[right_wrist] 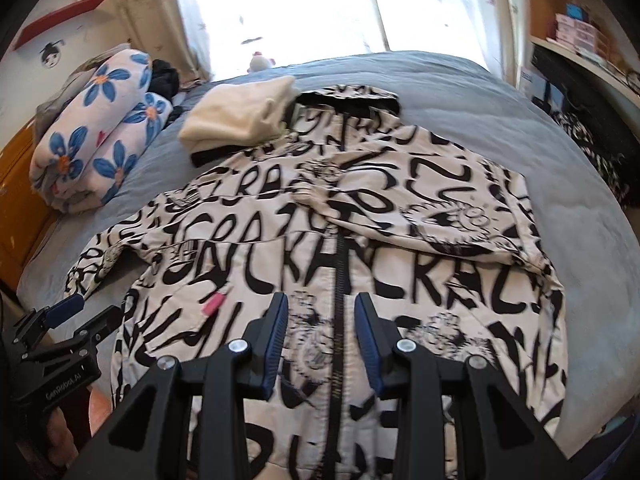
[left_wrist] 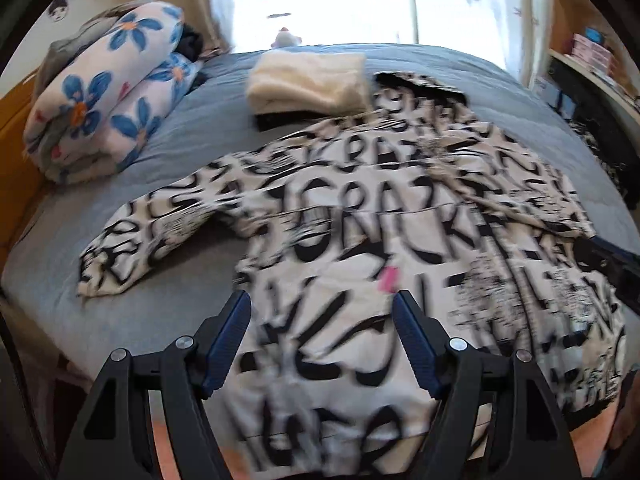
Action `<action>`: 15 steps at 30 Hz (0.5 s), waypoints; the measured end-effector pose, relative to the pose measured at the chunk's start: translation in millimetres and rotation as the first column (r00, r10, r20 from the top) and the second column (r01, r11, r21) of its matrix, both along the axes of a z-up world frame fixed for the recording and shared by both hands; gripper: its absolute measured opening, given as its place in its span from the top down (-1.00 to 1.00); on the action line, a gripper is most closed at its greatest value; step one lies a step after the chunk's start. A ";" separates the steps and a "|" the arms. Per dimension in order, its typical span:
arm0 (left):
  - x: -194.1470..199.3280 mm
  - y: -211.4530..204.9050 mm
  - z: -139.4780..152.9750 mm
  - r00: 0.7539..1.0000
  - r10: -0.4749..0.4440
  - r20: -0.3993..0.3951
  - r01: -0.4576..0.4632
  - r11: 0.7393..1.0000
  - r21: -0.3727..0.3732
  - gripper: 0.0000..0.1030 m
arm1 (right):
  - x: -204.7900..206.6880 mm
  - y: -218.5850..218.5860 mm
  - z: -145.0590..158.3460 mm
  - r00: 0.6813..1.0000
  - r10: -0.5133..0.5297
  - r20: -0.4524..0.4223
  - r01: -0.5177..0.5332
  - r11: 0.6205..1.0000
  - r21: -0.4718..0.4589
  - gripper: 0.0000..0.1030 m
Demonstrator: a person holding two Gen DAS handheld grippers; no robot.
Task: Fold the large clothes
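bed [right_wrist: 500,120]: grey cover, work surface | jacket [right_wrist: 360,208]: spread face-up, zipper closed, one sleeve already laid across chest, other out flat — likely staged for sleeve fold | left gripper [left_wrist: 322,312]: jaws released, nothing held, above hem | right gripper [right_wrist: 321,314]: jaws partly apart, empty, straddling zipper line from above

Daylight pouring in through window [left_wrist: 320,0] at back, glaring pure white there. Bed [left_wrist: 180,136] getting soft, even light; shadows staying faint. Left view smearing with blur, letters on jacket [left_wrist: 360,240] looking streaky. Right view looking sharper, jacket [right_wrist: 340,240] blurring only near bottom. Edges bending round, corners going black.
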State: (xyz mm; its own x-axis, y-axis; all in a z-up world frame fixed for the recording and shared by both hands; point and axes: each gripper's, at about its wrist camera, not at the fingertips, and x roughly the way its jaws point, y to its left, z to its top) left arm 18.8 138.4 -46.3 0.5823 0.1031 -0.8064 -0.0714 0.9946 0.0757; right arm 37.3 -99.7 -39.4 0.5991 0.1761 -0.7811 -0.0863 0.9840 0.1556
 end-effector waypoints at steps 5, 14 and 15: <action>-6.3 53.4 -9.7 0.994 0.108 -0.027 -0.109 0.993 -0.049 -0.39 | 5.0 35.0 -2.4 0.999 0.054 -0.002 -0.054 0.998 -0.011 0.33; -7.6 115.0 -29.1 0.974 0.209 -0.083 -0.219 0.966 -0.140 -0.39 | 10.0 91.7 -10.3 0.988 0.156 -0.008 -0.156 0.986 -0.057 0.33; -6.4 119.2 -31.7 0.973 0.212 -0.089 -0.223 0.964 -0.144 -0.39 | 11.7 97.5 -12.2 0.986 0.166 -0.013 -0.167 0.984 -0.063 0.33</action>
State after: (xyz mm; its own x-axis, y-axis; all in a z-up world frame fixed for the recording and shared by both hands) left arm 12.5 257.7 -77.9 0.4992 0.0938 -0.8614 -0.2876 0.9557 -0.0626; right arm 48.9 -2.2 -51.6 0.5595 0.2224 -0.7985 -0.2487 0.9640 0.0942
